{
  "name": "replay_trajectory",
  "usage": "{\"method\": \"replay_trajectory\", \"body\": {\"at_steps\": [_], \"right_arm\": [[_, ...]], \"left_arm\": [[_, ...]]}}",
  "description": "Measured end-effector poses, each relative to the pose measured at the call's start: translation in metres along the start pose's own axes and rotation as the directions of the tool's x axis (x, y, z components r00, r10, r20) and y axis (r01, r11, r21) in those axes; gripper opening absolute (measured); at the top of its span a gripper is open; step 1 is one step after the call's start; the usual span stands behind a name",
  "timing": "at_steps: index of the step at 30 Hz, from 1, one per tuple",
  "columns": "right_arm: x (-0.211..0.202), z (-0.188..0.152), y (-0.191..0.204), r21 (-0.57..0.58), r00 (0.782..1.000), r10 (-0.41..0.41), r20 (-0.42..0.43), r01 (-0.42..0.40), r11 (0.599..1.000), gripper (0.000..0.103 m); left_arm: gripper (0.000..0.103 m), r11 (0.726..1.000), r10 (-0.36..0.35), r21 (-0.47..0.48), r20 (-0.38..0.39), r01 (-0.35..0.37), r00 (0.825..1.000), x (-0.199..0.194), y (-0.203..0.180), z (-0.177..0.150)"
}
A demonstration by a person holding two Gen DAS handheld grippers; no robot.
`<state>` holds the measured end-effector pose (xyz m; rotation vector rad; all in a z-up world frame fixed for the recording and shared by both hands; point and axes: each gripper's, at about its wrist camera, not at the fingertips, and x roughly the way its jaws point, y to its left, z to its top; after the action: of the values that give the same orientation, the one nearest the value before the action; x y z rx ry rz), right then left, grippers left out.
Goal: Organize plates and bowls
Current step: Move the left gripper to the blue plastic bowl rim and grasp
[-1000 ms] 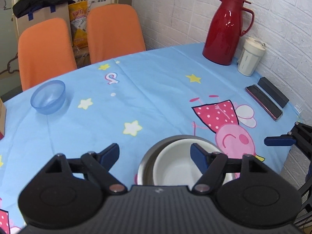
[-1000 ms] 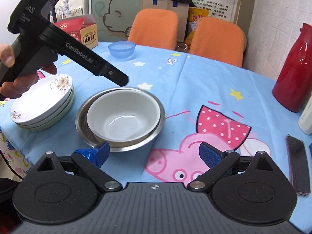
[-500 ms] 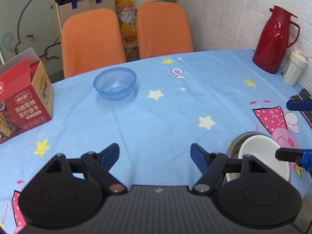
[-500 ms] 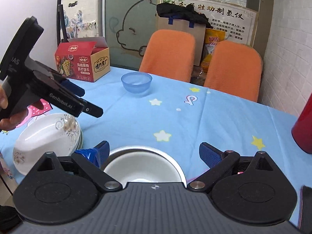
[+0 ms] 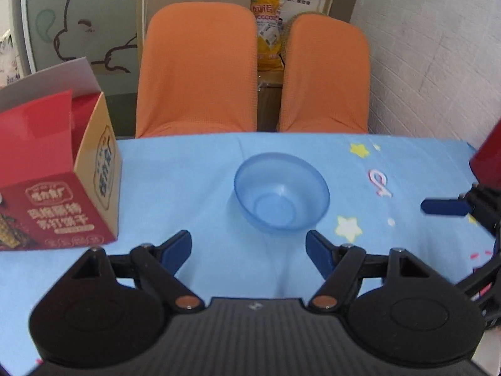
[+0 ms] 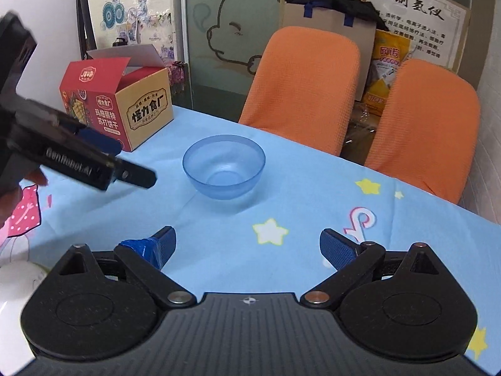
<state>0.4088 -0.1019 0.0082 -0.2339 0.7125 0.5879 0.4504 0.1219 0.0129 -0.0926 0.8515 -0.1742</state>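
A translucent blue bowl (image 5: pixel 281 191) stands upright and empty on the blue tablecloth; it also shows in the right wrist view (image 6: pixel 224 166). My left gripper (image 5: pixel 249 247) is open and empty, just short of the bowl and centred on it. My right gripper (image 6: pixel 247 246) is open and empty, farther back from the bowl. The left gripper's body shows at the left of the right wrist view (image 6: pixel 78 163). One right fingertip (image 5: pixel 444 207) shows at the right edge of the left wrist view. A white plate's edge (image 6: pixel 15 282) shows at the lower left.
A red and tan snack box (image 5: pixel 59 175) stands open on the table left of the bowl, also in the right wrist view (image 6: pixel 119 109). Two orange chairs (image 5: pixel 197 72) stand behind the table's far edge. A red thermos (image 5: pixel 488 156) is at the right edge.
Both grippers have moved away from the stacked white and steel bowls and toward the blue bowl, which is now close and centred in the left wrist view. Both stay open.
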Motion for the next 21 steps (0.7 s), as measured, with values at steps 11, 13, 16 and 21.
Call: {"method": "replay_trajectory", "body": {"at_steps": [11,13,16,21], "right_arm": [[0.089,0.024,0.002,-0.016,0.996,0.059,-0.074,-0.06,0.998,0.086],[0.096,0.025,0.004,-0.016,0.996,0.056,-0.076,-0.057,0.998,0.086],[0.102,0.021,0.006,-0.011,0.995,0.064,-0.079,-0.065,0.998,0.084],[0.102,0.024,0.015,-0.037,0.999,0.031,-0.033,-0.032,0.999,0.079]], "left_arm": [[0.074,0.999,-0.024,-0.05,-0.065,0.021,0.998,0.093,0.001,0.036],[0.073,0.998,-0.034,-0.049,-0.07,0.03,0.997,0.099,0.0,0.035],[0.065,0.998,-0.036,-0.049,-0.084,0.032,0.996,0.105,0.003,0.035],[0.045,0.998,-0.053,-0.036,-0.087,0.05,0.995,0.099,0.005,0.038]]}}
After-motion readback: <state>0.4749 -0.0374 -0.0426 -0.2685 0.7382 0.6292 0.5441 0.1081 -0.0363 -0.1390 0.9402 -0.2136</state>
